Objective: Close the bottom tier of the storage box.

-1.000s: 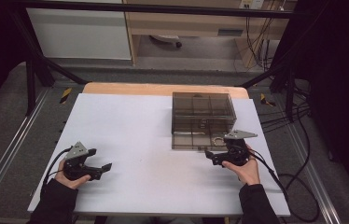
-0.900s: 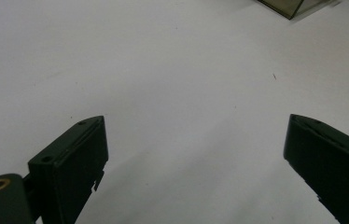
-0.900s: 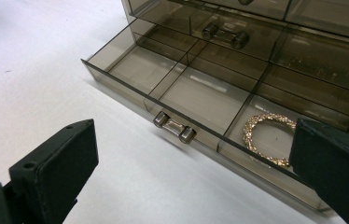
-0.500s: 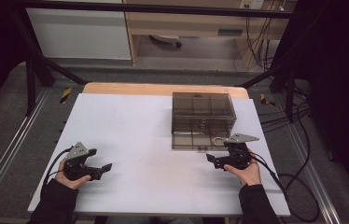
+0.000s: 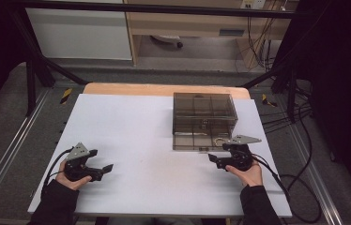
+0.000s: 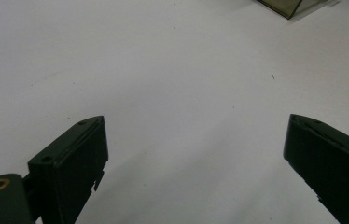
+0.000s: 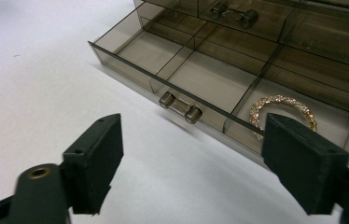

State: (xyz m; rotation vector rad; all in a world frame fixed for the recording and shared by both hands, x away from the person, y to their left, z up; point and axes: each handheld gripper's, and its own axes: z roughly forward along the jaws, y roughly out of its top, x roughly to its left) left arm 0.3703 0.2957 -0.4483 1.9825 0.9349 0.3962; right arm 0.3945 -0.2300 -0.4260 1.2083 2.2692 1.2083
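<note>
A smoky see-through drawer box (image 5: 204, 115) stands on the right half of the white table (image 5: 145, 126). Its bottom drawer (image 7: 186, 70) is pulled out, with a clear bar handle (image 7: 180, 107) on its front. A glittering gold bracelet (image 7: 282, 109) lies in the drawer's right compartment, and it is also the bracelet (image 5: 219, 140) in the high view. My right gripper (image 5: 217, 153) is open just in front of that drawer and holds nothing; its jaws (image 7: 193, 158) stand wide apart before the handle. My left gripper (image 5: 101, 160) rests open at the near left, over bare table (image 6: 196, 154).
A second handle (image 7: 233, 14) sits on the shut drawer above. The table's wooden far edge (image 5: 164, 89) lies behind the box. Cables (image 5: 300, 187) trail off the table's right side. Metal frame rails (image 5: 4, 159) run along both sides.
My right gripper has drawn back a little from the drawer front toward the near edge. The left gripper has stayed in place.
</note>
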